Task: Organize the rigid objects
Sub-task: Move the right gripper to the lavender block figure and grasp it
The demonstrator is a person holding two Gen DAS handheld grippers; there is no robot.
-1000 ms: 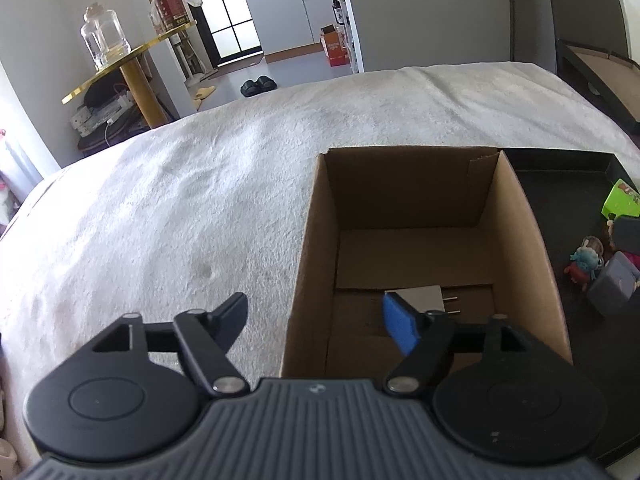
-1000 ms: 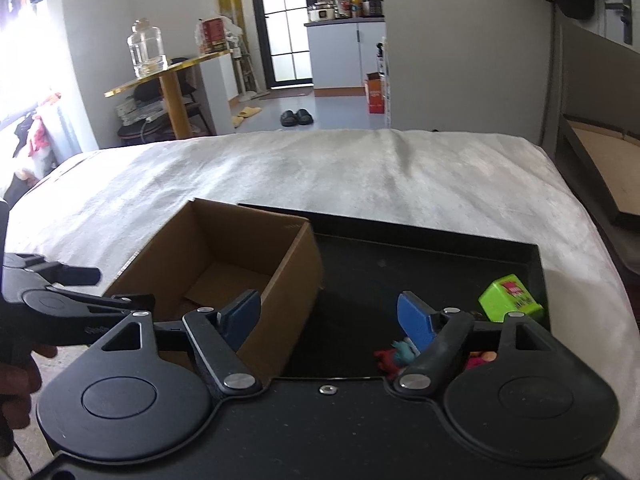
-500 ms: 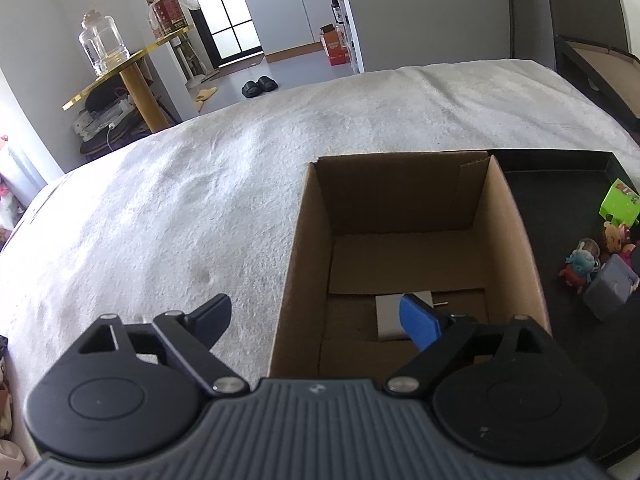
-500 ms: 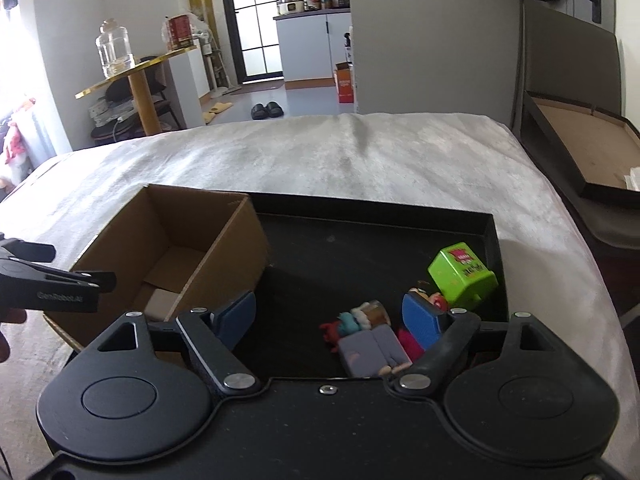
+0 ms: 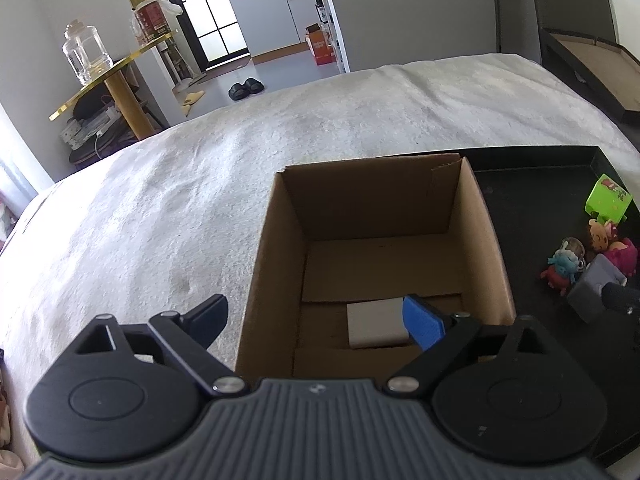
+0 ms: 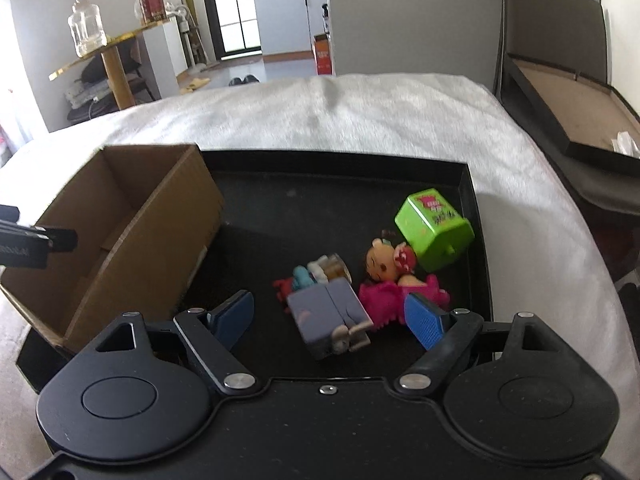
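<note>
The right gripper [image 6: 329, 316] was held wide open and empty, low over the black tray [image 6: 476, 216], with the grey block toy [image 6: 330, 316] lying between its two blue pads. The left gripper [image 5: 316, 320] was also spread wide and held nothing; it was placed over the near wall of the cardboard box [image 5: 486, 240], in which a white charger [image 5: 376, 322] lay on the floor. The step in hand was judged to be the grasp of the grey block toy, so the pads should be lowered evenly along its two long sides before closing. Care was needed, because the pink doll [image 6: 394, 280] was touching the block on the right and a small blue figure [image 6: 300, 280] was just behind it. The green cube [image 6: 434, 228] stood near the tray's right rim. Open room was seen at the tray's far part and inside the box.
</note>
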